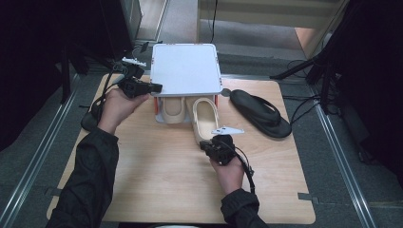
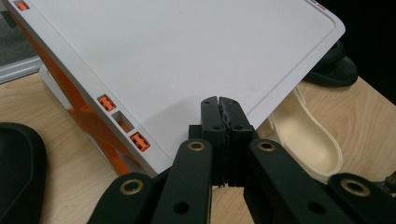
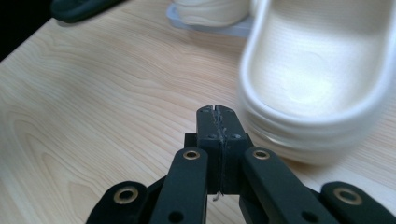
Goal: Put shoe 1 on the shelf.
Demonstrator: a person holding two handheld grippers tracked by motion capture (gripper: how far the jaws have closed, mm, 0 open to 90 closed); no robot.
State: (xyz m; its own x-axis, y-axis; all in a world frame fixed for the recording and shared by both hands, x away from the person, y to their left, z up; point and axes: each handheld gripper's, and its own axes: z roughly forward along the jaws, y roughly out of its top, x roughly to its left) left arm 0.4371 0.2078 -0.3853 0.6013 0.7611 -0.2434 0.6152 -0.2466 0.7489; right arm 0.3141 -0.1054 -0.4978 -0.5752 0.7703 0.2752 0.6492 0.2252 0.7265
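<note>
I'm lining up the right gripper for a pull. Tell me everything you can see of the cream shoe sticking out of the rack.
The cream shoe is a smooth, rubbery-looking clog with a thick rounded rim and open, empty footbed. It lies upright and flat on the table, toe end under the white rack, heel end sticking out toward the person. A matching shoe sits beside it. The right gripper, shut, sits at its heel; contact is unclear.

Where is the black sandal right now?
In the high view the black sandal lies flat on the wooden table, right of the white shoe rack and the cream slipper that sticks out from under it.
</note>
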